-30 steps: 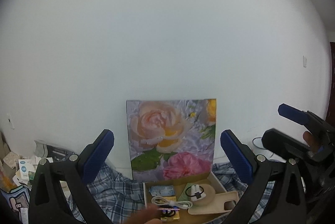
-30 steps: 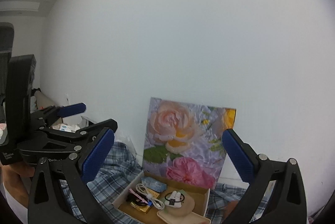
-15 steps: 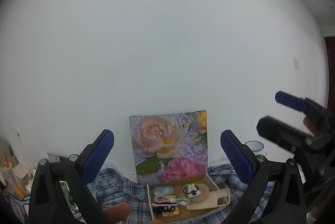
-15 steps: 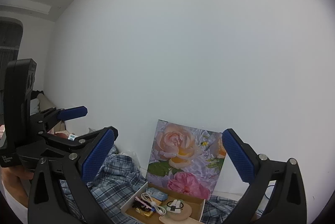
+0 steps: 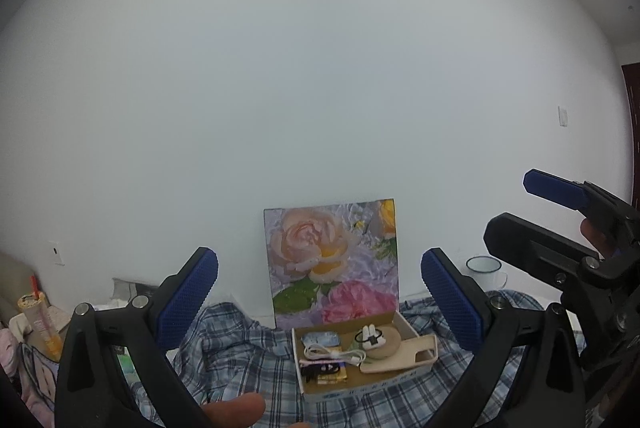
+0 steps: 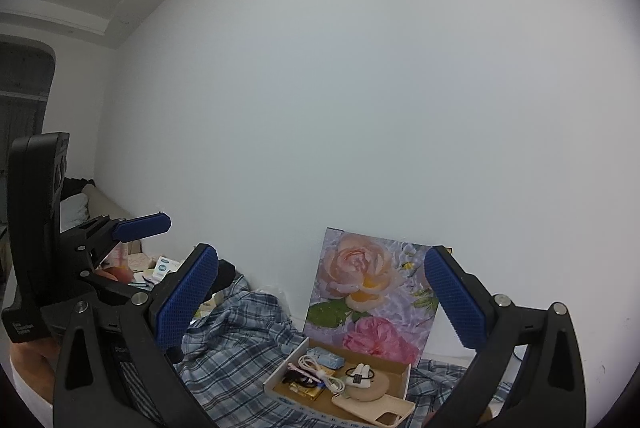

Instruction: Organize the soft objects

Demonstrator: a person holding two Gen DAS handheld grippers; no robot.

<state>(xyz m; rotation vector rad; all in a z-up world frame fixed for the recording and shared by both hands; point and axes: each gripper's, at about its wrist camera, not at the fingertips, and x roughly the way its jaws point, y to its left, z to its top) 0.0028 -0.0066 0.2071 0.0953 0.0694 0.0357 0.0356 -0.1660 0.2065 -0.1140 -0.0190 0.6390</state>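
A: A white wall (image 5: 320, 87) fills most of both views; low in the frame a plaid cloth (image 5: 248, 360) covers the surface, with a flower picture (image 5: 332, 260) leaning on the wall.

B: And the soft things?

A: They lie in an open box (image 5: 360, 386) at lower centre, just in front of the picture: a white cable (image 5: 332, 352), a hair tie (image 5: 370, 338) on a tan pad (image 5: 384, 344), a phone case (image 5: 404, 358), a blue packet (image 5: 320, 339).

B: The grippers?

A: The left gripper (image 5: 318, 304) has its jaws wide apart and holds nothing; the right gripper (image 6: 320, 304) likewise. Both hang high and well back from the box.

B: So sorted, or waiting to be sorted?

A: The scene fits either: things gathered into the box, or things about to be lifted out. If one is picked, the person should probably drop low, square the pads over it, and close gently, since the cable and tie would likely slip or snag.
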